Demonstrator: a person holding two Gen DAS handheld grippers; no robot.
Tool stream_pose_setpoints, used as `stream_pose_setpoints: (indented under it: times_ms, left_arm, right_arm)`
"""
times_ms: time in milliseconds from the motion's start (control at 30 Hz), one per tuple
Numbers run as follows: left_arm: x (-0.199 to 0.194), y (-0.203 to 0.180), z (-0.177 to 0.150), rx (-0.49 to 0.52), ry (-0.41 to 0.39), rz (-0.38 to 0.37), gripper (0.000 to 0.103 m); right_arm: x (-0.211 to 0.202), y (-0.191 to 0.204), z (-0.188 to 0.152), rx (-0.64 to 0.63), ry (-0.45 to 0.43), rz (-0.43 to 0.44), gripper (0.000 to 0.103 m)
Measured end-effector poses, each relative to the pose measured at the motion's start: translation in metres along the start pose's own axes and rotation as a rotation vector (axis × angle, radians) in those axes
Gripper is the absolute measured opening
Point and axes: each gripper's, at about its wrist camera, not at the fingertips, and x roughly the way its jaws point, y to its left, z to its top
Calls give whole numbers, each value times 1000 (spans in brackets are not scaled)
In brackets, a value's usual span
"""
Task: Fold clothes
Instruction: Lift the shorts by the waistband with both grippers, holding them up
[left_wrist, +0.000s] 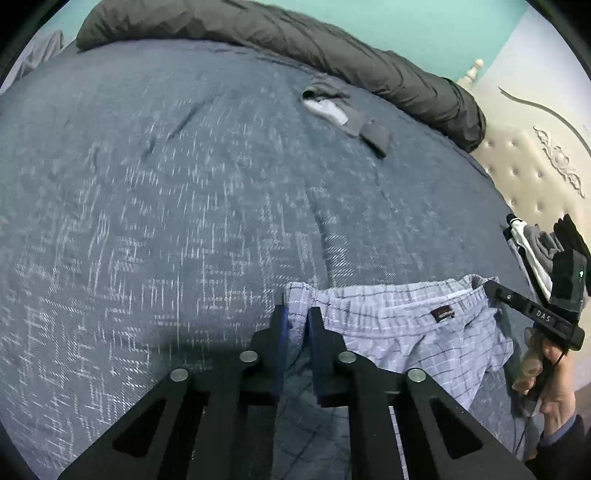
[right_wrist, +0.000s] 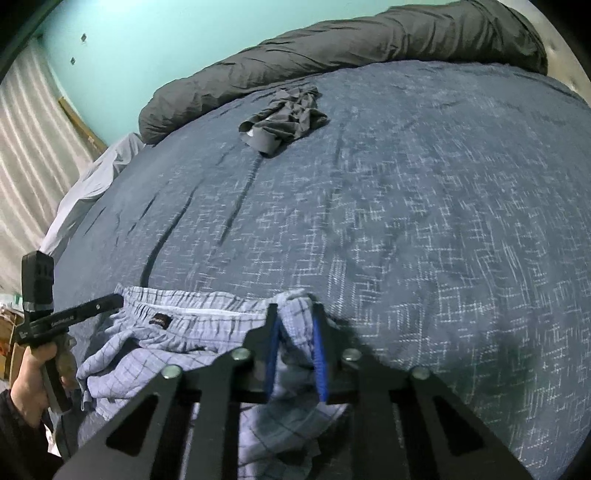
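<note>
1. The blue patterned bed cover (left_wrist: 155, 221) spreads ahead of both claws; keep it as the landing surface and lower the garment onto bare cover just beyond the tips.
2. The checked boxer shorts (left_wrist: 417, 332) hang between the claws, waistband stretched across, legs drooping underneath. Hold the band level and taut so the legs lie flat on landing.
3. A grey crumpled garment (right_wrist: 284, 118) lies far ahead, well clear.
4. The left gripper (left_wrist: 295, 317) is clenched on one waistband corner.
5. The right gripper (right_wrist: 295, 325) pinches the other corner; match its height to the left.
</note>
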Motion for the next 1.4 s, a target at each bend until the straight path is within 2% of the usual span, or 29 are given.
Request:
stream_pose_setpoints:
  times_ms: [100, 233, 367, 833, 933, 1133, 1400]
  left_arm:
    - [-21, -9, 5, 14, -69, 6, 7]
    - [-62, -25, 10, 33, -171, 3, 7]
    - [-118, -48, 9, 67, -276, 2, 7]
    - [-313, -123, 13, 168, -507, -28, 7]
    - [-355, -139, 15, 191, -554, -34, 7]
    - [-381, -150, 5, 208, -554, -32, 7]
    - [-375, -150, -17, 209, -483, -34, 7]
  right_arm:
    - [-10, 8, 4, -27, -39, -10, 11]
    - [-49, 21, 8, -48, -143, -11, 11]
    - [-106, 38, 10, -67, -247, 2, 9]
    - [-309, 132, 45, -295, -428, 3, 8]
    - [-340, 145, 44, -314, -448, 1, 8]
    - [-362, 159, 31, -341, -444, -10, 8]
    - [-362, 161, 9, -350, -390, -17, 8]
